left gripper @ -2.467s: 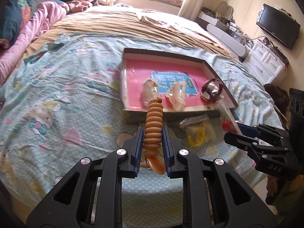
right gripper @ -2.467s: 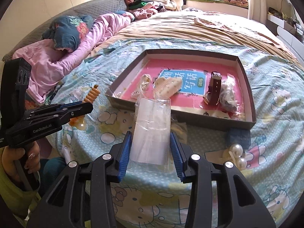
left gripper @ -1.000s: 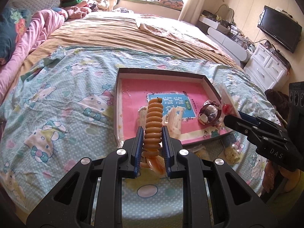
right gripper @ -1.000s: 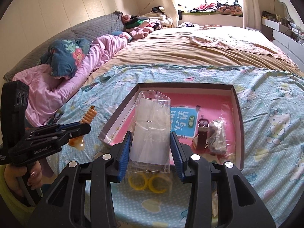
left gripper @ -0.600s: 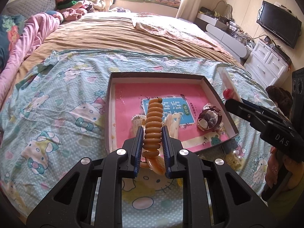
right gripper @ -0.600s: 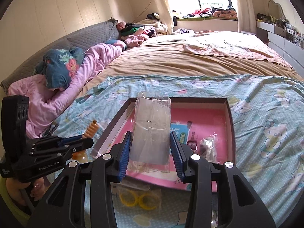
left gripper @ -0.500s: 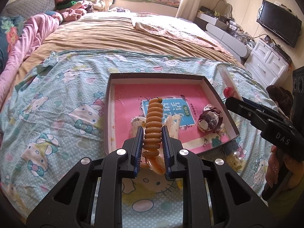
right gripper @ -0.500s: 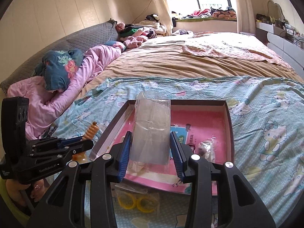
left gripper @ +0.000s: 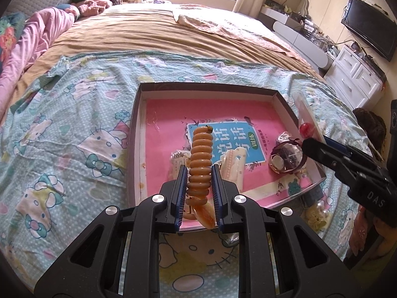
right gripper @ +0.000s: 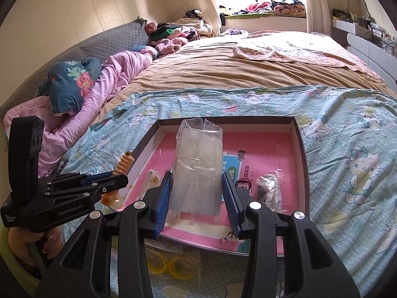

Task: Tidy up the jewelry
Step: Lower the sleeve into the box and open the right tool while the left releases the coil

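My left gripper (left gripper: 198, 183) is shut on an orange spiral hair tie (left gripper: 200, 159), held upright in the air above the near edge of the shallow pink-lined box (left gripper: 139, 134). It also shows at the left of the right wrist view (right gripper: 116, 173). My right gripper (right gripper: 196, 196) is shut on a clear plastic bag (right gripper: 198, 166), mouth up, above the box (right gripper: 301, 149). In the left wrist view the right gripper (left gripper: 307, 146) is at the right, with the bag edge-on (left gripper: 310, 121). Bagged jewelry (left gripper: 285, 157) lies in the box.
The box lies on a Hello Kitty sheet (left gripper: 62, 129) on a bed. Yellow rings in a bag (right gripper: 171, 263) and pearl pieces (left gripper: 318, 211) lie on the sheet in front of the box. Pink bedding (right gripper: 99, 84) is at the left, a white dresser (left gripper: 357, 79) at the right.
Both grippers have risen and moved forward over the box's near edge, each still holding its item. The bag and the hair tie have come closer together.
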`<state>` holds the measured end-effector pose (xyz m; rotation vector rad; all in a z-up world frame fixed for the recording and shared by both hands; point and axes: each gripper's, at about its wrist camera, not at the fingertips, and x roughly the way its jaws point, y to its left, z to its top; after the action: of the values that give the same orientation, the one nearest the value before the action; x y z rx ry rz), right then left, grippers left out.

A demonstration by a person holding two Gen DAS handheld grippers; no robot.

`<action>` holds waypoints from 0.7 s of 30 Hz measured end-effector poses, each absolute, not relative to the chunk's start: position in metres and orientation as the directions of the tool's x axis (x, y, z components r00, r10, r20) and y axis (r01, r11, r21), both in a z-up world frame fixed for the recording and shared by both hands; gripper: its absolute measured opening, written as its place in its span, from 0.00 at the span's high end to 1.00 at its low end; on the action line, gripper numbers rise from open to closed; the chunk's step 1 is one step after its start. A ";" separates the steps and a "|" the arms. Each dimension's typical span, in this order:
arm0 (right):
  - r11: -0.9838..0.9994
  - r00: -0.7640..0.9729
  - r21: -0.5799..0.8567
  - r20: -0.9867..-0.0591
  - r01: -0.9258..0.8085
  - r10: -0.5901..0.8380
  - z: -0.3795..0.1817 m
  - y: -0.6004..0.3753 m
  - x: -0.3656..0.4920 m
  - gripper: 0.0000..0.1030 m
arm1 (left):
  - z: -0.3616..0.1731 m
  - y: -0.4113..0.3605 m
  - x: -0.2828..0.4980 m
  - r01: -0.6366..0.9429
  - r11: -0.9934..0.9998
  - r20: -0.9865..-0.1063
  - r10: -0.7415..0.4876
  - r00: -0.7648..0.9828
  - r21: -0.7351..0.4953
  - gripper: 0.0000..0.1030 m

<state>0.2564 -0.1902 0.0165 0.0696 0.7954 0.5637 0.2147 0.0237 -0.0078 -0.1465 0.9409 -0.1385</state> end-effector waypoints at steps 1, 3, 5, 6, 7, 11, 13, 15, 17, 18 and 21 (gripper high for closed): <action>0.850 0.557 0.267 -0.660 -0.453 0.504 0.015 -0.189 0.256 0.62 | -0.009 0.024 0.215 0.054 0.981 -0.795 -0.181 0.580 -0.184 0.88; 0.850 0.548 0.268 -0.668 -0.454 0.503 0.010 -0.187 0.255 0.62 | -0.013 0.025 0.217 0.050 0.981 -0.798 -0.182 0.574 -0.188 0.88; 0.850 0.539 0.270 -0.677 -0.453 0.502 0.005 -0.185 0.255 0.62 | -0.017 0.027 0.218 0.045 0.981 -0.802 -0.181 0.570 -0.190 0.88; 0.849 0.531 0.272 -0.682 -0.453 0.502 0.002 -0.184 0.255 0.62 | -0.018 0.028 0.219 0.044 0.981 -0.803 -0.181 0.568 -0.190 0.88; 0.848 0.527 0.271 -0.686 -0.455 0.501 0.000 -0.183 0.254 0.62 | -0.019 0.028 0.219 0.041 0.981 -0.804 -0.179 0.567 -0.189 0.88; 0.850 0.518 0.266 -0.697 -0.455 0.495 -0.006 -0.179 0.254 0.62 | -0.022 0.032 0.221 0.034 0.980 -0.807 -0.180 0.563 -0.195 0.88; 0.851 0.516 0.262 -0.701 -0.454 0.492 -0.009 -0.178 0.255 0.62 | -0.023 0.033 0.221 0.031 0.980 -0.807 -0.179 0.563 -0.196 0.88; 0.852 0.512 0.259 -0.707 -0.455 0.488 -0.011 -0.176 0.255 0.62 | -0.023 0.036 0.220 0.027 0.979 -0.807 -0.181 0.563 -0.201 0.88; 0.851 0.507 0.258 -0.711 -0.457 0.487 -0.013 -0.174 0.256 0.62 | -0.023 0.039 0.219 0.024 0.978 -0.805 -0.185 0.563 -0.208 0.86; 0.851 0.505 0.256 -0.713 -0.458 0.486 -0.014 -0.173 0.256 0.62 | -0.022 0.041 0.218 0.023 0.977 -0.804 -0.187 0.565 -0.211 0.84; 0.851 0.498 0.253 -0.720 -0.461 0.484 -0.016 -0.170 0.255 0.62 | -0.019 0.043 0.214 0.021 0.977 -0.800 -0.185 0.571 -0.211 0.82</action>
<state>0.2554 -0.1698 -0.0164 0.0286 0.8802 0.5713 0.2141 0.0429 -0.0189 -0.1862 0.9570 -0.1219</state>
